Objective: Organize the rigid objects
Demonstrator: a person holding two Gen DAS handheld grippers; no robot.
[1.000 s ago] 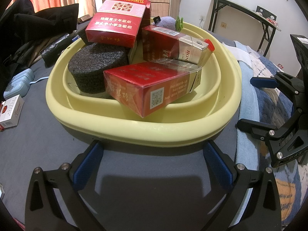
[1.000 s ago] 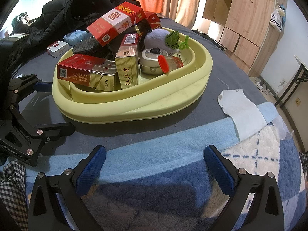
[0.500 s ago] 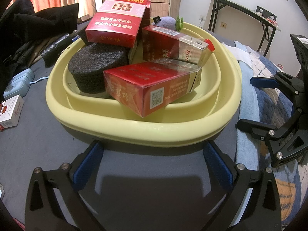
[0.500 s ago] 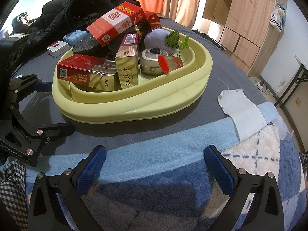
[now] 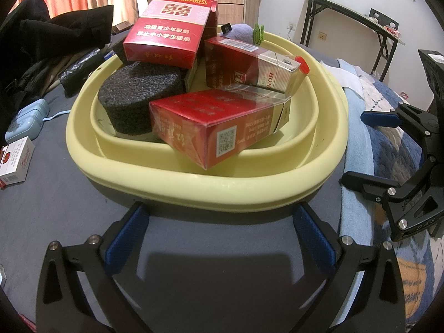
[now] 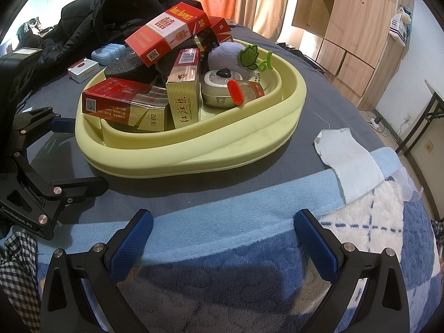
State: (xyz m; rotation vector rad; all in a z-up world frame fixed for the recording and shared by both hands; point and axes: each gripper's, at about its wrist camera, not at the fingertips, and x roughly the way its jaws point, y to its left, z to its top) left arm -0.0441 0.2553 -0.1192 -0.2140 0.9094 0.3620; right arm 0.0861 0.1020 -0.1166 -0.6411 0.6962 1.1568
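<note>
Grippers: left gripper (image 5: 220,215) and right gripper (image 6: 222,222) both spread wide with nothing between the blue pads, each held low over the bed (image 5: 55,208) (grey sheet under the left, blue-and-white blanket (image 6: 374,222) under the right).
Basin: pale yellow basin (image 5: 211,191) rests on the grey sheet just beyond the left gripper's fingertips; from the right wrist view it sits further off, past the light blue blanket edge.
Front of basin: red cigarette pack with a QR code (image 5: 216,127) tilted, its corner resting on the basin's near rim.
Beside it: black foam cylinder (image 5: 138,100), upright, inside the basin to the pack's left.
Middle: red-and-gold pack (image 5: 249,66) leaning across the basin; small container with a red cap (image 6: 236,94) and a round beige case (image 6: 216,86) close behind it.
Top: Double Happiness carton (image 5: 169,27) stacked on the foam cylinder, tilted.
Far side of basin: lavender plush with a green leaf (image 6: 233,55).
Outside the basin: white cigarette pack (image 5: 15,161) on the sheet toward the bed's left edge, light blue box (image 5: 26,122) beyond it.
Blanket edge: white cloth (image 6: 347,158) lies flat, well apart from the basin.
</note>
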